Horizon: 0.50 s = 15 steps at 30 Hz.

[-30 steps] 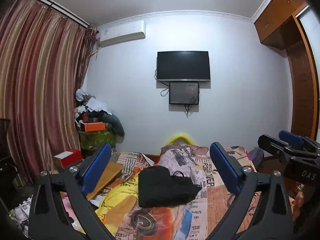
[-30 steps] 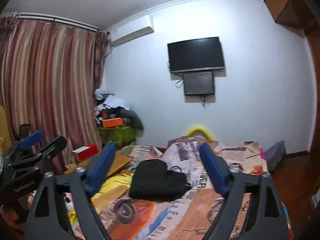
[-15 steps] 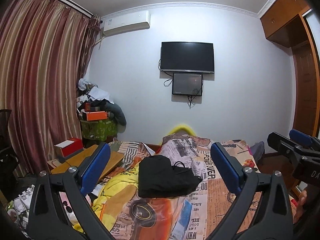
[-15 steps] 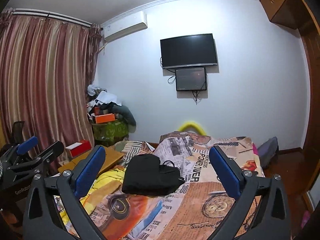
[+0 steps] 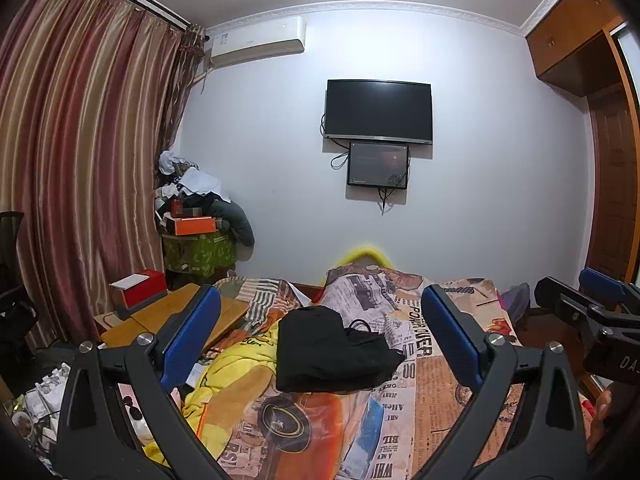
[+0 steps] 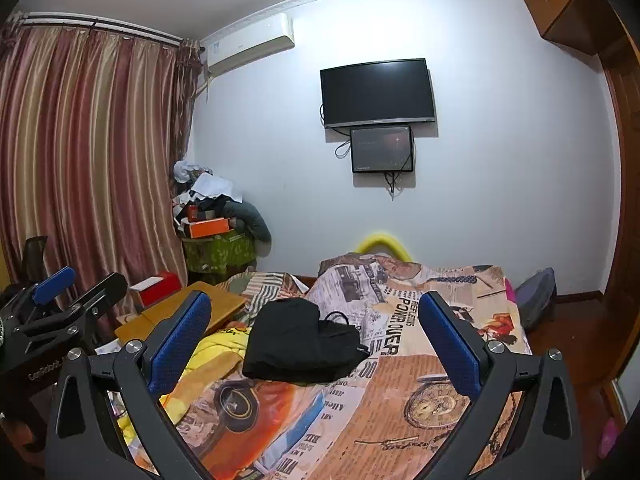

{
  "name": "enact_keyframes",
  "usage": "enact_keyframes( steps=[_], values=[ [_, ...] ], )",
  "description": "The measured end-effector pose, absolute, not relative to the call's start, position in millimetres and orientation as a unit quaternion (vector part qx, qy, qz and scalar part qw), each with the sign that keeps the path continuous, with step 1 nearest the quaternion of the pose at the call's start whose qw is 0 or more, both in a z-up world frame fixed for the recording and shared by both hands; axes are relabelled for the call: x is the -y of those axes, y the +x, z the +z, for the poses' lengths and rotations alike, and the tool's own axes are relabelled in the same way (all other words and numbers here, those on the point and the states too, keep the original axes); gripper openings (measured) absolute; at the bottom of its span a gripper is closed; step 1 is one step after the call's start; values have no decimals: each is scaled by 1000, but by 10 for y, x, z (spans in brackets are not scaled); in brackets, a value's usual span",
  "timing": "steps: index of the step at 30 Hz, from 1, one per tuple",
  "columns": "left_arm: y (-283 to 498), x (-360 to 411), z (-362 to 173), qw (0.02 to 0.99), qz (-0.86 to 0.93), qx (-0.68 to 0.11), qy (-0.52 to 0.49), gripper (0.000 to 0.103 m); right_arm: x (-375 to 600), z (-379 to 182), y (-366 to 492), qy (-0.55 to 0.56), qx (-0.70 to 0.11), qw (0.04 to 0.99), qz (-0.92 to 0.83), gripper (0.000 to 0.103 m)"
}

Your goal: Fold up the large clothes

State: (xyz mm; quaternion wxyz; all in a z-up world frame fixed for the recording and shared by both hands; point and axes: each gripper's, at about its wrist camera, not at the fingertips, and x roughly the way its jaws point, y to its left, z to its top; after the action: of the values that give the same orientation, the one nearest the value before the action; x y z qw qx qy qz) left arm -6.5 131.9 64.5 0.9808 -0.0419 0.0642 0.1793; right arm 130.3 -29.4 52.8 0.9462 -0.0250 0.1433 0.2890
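A: How many grippers?
B: Two. The left gripper (image 5: pixel 320 336) and right gripper (image 6: pixel 314 332) both stand wide apart, holding nothing, low in frame.
A: And the clothes?
B: One black garment (image 5: pixel 328 354), folded into a lumpy bundle, frame centre on the bed (image 5: pixel 440 392); one yellow cloth (image 5: pixel 236 368) beside it.

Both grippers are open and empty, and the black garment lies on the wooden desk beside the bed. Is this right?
Not quite. Both the left gripper and right gripper are open and empty, but the black garment lies on the bed, on its printed cover, not on the wooden desk. The right wrist view shows it.
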Motion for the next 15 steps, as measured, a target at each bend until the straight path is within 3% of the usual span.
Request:
enact_keyframes(
  steps=[15],
  values=[
    [-31, -1320, 616, 980, 179, -68, -48, 101, 321, 581, 1266, -27, -149, 946, 288, 103]
  ],
)
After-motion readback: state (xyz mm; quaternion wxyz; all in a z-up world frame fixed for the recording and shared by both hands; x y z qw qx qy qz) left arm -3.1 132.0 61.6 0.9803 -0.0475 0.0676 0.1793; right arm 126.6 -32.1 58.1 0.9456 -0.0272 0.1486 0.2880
